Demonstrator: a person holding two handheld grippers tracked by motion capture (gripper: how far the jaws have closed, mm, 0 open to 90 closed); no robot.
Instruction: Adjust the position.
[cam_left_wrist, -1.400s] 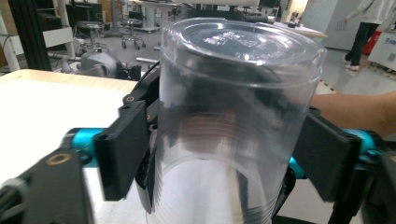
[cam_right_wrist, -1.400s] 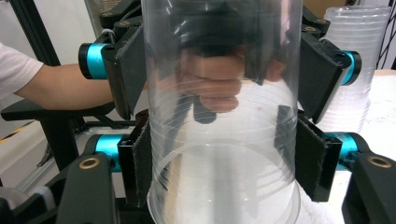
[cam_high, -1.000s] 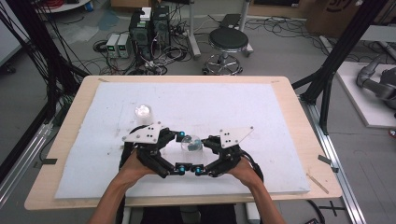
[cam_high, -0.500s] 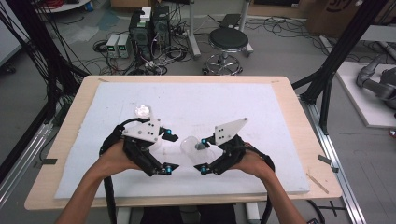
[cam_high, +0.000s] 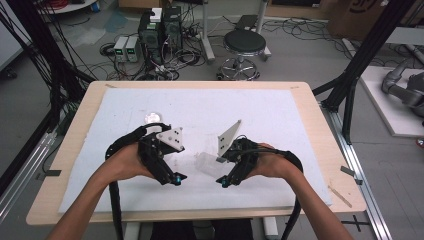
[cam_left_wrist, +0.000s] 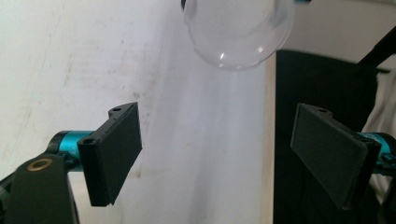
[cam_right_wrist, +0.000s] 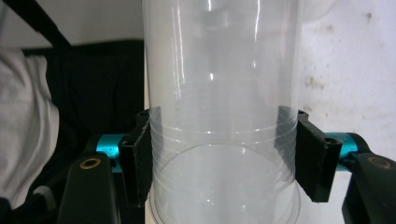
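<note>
A clear plastic jar (cam_high: 206, 163) is held just above the white mat, lying on its side with its rounded base towards the left. My right gripper (cam_high: 220, 170) is shut on it; in the right gripper view both pads press the jar (cam_right_wrist: 222, 93) at its walls, the gripper (cam_right_wrist: 223, 158) around its open end. My left gripper (cam_high: 172, 166) hovers a little to the left of the jar, apart from it. In the left gripper view the left gripper (cam_left_wrist: 219, 154) is open and empty, with the jar's base (cam_left_wrist: 238, 32) ahead of it.
A small round clear lid (cam_high: 150, 118) lies on the white mat (cam_high: 280, 120) behind the left hand. The mat covers most of the wooden table (cam_high: 315, 130). A stool (cam_high: 244, 45) and cables stand on the floor beyond the far edge.
The two grippers have drawn apart: the left one moved left off the jar and stands open. The right one turned with the jar, which now lies sideways.
</note>
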